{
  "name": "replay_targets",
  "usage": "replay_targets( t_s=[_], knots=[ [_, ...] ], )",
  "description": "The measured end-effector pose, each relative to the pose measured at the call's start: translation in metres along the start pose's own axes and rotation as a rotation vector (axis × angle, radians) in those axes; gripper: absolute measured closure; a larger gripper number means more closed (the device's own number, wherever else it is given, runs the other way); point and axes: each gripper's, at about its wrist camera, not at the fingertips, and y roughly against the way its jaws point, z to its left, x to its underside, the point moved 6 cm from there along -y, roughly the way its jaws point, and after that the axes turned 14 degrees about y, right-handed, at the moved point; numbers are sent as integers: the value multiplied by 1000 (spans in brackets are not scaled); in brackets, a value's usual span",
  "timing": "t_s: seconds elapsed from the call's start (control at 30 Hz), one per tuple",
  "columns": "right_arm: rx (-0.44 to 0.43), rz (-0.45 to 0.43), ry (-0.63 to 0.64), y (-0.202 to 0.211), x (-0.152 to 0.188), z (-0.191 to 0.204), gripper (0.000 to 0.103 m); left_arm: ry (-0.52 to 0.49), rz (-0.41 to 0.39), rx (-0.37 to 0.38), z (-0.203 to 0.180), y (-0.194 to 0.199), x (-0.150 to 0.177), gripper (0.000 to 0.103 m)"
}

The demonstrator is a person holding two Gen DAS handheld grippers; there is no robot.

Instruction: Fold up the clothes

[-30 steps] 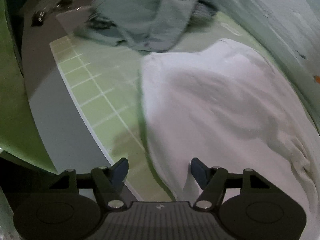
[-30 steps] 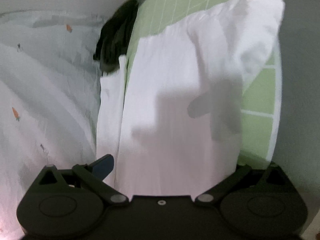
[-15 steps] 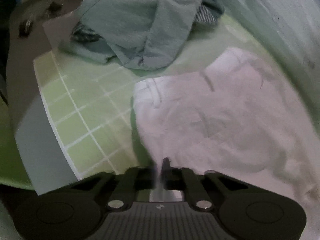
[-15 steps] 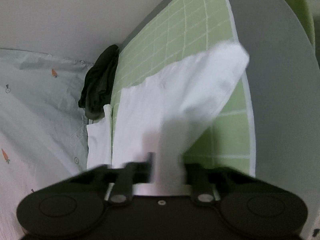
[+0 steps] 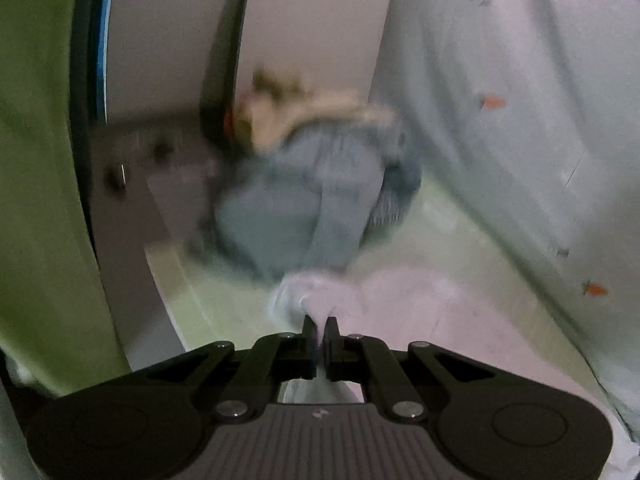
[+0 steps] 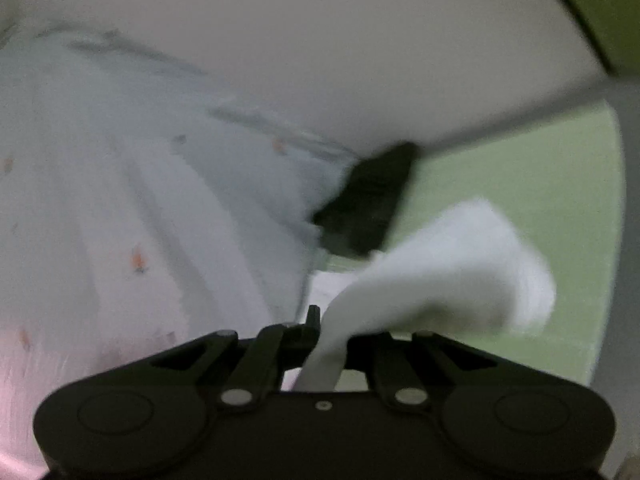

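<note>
Left tool (image 5: 320, 330): clamped on an edge of the white garment (image 5: 404, 312).
Right tool (image 6: 326, 326): clamped on another bunch of the white garment (image 6: 452, 272), lifted over the green mat (image 6: 520, 184).
Beyond, blurred: grey-blue clothes pile (image 5: 312, 200); dark cloth (image 6: 368, 200).

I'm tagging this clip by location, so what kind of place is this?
Probably a home folding station, perhaps in a bedroom. A green gridded mat covers a grey table, a printed sheet hangs alongside, and a pile of grey-blue clothes waits. Both claws pinch a white garment.
</note>
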Motion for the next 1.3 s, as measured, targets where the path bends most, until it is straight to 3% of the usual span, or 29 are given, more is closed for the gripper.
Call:
replay_targets(
  t_s=[0.1,0.23,0.33,0.43,0.5,0.57,0.63,0.7,0.77,0.9,1.0,1.13,1.2,1.27,1.3],
  knots=[
    [45,60,137,-23,9,7,99,-41,-40,-46,-6,-2,1,98],
    [83,53,63,-30,14,-2,99,-39,-27,-90,-5,-7,19,98],
    [97,22,66,-27,-4,4,99,37,-24,-39,-7,6,7,98],
    [39,-62,90,-16,-36,26,99,123,-42,61,-23,28,-17,98],
    [8,-123,176,-14,-54,48,99,124,-67,105,-37,38,-29,98],
    [-8,-146,270,-23,-59,57,99,90,-90,100,-50,32,-30,98],
    [34,-101,320,-45,-48,51,99,39,-88,34,-58,11,-17,98],
    [78,-73,286,-63,-40,41,99,33,-55,-18,-61,-7,-1,98],
    [117,-50,243,-79,-31,31,99,70,-13,-25,-61,-19,9,98],
    [170,-22,273,-115,-37,34,99,136,27,-10,-66,-41,6,98],
    [159,7,349,-165,-44,60,99,133,20,-4,-88,-59,4,98],
    [61,72,454,-241,-46,103,98,83,8,54,-146,-109,-8,98],
    [55,111,498,-273,-33,113,96,18,-7,82,-188,-142,-13,97],
    [49,151,542,-305,-20,122,78,-66,-32,56,-230,-177,-14,87],
    [46,170,564,-321,-14,126,61,-94,-26,35,-242,-186,-14,84]
  ],
)
